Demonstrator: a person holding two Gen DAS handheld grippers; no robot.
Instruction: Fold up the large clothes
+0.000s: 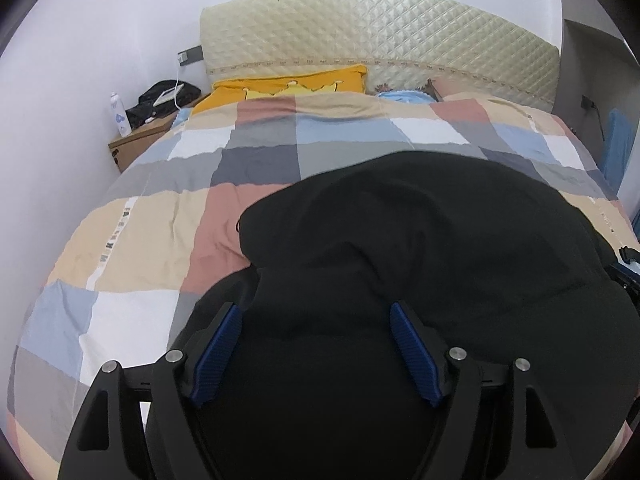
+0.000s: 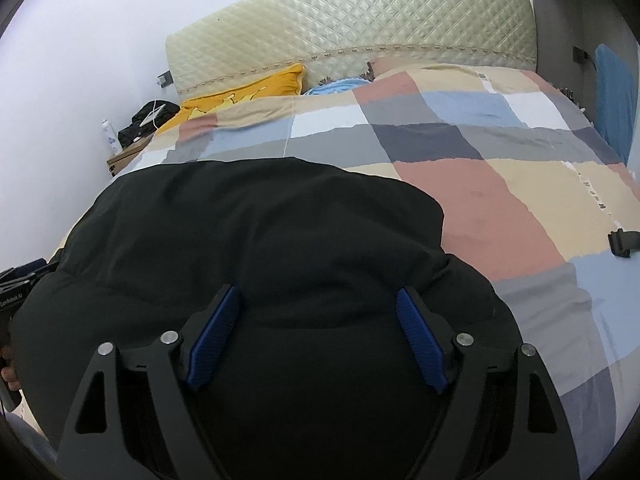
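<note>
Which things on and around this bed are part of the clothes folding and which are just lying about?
Part of the job:
black garment
left tool, open
right tool, open
patchwork quilt, the folding surface

Just lying about:
yellow pillow
blue cloth by the headboard
white bottle
black bag on the nightstand

**Black garment spread across patchwork bed**

A bulky black garment (image 1: 420, 240) lies at the near edge of the bed (image 1: 132, 248), on its checked quilt. A yellow pillow (image 1: 288, 86) and a blue one (image 1: 404, 98) rest against the headboard end.
</note>
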